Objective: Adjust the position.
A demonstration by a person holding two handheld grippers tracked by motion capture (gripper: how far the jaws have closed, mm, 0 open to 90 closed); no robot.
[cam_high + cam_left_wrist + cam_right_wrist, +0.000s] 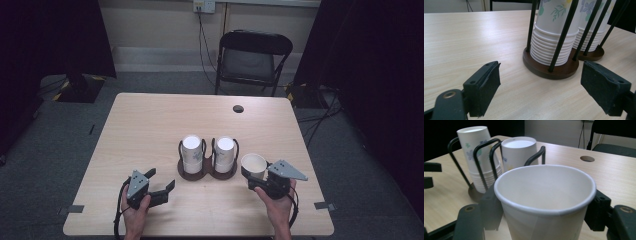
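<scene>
A dark wooden cup holder (207,173) with black wire posts stands mid-table and carries two stacks of upside-down white paper cups, the left stack (192,152) and the right stack (225,153). My right gripper (256,176) is shut on a single upright paper cup (253,165), held just right of the holder; its rim (544,188) sits between both pads. My left gripper (162,184) stands open near the front left of the holder, with nothing between its pads (487,87). Ahead of it are the holder base (550,70) and the ribbed cup stack (554,37).
The table (150,130) has a round cable hole (238,108) at the back right. A black folding chair (252,60) stands behind the table. Bare wood lies left of and behind the holder.
</scene>
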